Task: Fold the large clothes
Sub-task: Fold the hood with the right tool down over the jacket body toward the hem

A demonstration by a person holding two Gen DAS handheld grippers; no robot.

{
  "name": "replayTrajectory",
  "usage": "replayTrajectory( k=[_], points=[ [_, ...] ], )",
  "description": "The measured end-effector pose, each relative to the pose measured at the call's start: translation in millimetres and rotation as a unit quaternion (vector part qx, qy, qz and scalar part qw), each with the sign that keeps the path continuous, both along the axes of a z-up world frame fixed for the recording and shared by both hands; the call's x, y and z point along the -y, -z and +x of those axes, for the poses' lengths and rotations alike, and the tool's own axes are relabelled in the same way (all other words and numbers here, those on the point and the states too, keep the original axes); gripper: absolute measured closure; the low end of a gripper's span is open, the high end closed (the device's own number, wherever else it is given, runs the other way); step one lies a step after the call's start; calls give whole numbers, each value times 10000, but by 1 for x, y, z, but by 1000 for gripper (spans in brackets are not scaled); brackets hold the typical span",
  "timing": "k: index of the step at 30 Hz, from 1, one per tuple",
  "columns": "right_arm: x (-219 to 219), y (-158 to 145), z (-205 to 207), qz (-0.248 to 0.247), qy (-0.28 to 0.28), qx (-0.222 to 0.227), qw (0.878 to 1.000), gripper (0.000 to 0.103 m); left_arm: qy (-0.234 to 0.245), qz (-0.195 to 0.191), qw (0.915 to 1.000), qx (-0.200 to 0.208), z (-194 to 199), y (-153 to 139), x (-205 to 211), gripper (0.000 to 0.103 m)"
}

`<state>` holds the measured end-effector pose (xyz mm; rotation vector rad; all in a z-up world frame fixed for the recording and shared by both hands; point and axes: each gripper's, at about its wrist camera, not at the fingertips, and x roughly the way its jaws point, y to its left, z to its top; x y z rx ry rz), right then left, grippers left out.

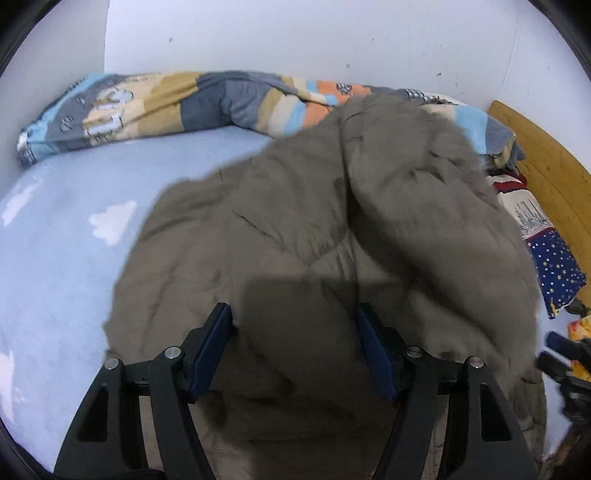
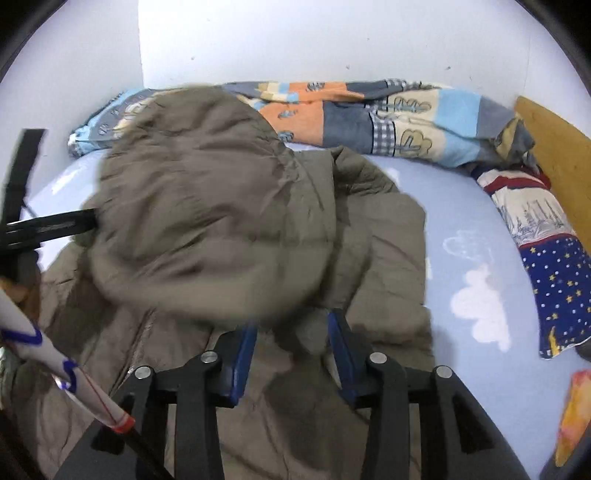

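From the left wrist, a grey-brown padded coat [image 1: 314,221] lay spread on the pale blue cloud-print sheet [image 1: 66,251] of a bed, its bulk reaching from under the camera towards the patchwork quilt [image 1: 177,103] bunched along the white wall [image 1: 295,33] beyond it. The left gripper [image 1: 293,314] hovered over the coat's near part with its blue-padded jaws well apart — nothing pinched between them. To the coat's right sat a star-print pillow [image 1: 554,266] and a wooden headboard [image 1: 546,166]; the right gripper [image 1: 561,354] showed only as dark blurred parts just beside the coat's right edge.

From the right wrist, a blurred fold of the coat [image 2: 207,214] was heaped over its flatter body, which lay on the sheet [image 2: 461,206]. The right gripper [image 2: 291,325] stood with a moderate gap between its jaws just over the coat, the pads not pressing on it. Left of the coat, the left gripper [image 2: 55,225] reached in — its black fingers met the raised fold's edge. The quilt [image 2: 369,110] lay behind the coat, the pillow [image 2: 546,280] to its right.
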<state>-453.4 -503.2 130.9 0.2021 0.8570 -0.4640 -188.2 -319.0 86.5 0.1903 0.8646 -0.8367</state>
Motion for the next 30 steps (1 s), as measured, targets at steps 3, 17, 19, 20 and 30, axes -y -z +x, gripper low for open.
replayTrajectory(
  k=[3,17,19,20,30],
  points=[
    [-2,-22,-14,-148,44,216,9996,60,31,-72,10000,-59,-2,-1,-2,35],
    [6,-39,95,757,-158,1138,9905,60,178,-485,9983,279,-15,-23,-1,35],
    [9,-23,114,739,-52,830,9938,60,116,-280,9995,101,-9,-11,2,35],
    [12,-8,126,857,-47,573,9947,60,54,-163,9999,-12,-4,-4,4,35],
    [15,31,138,1164,3,148,9931,60,76,-103,9999,-94,-2,-1,3,31]
  ],
)
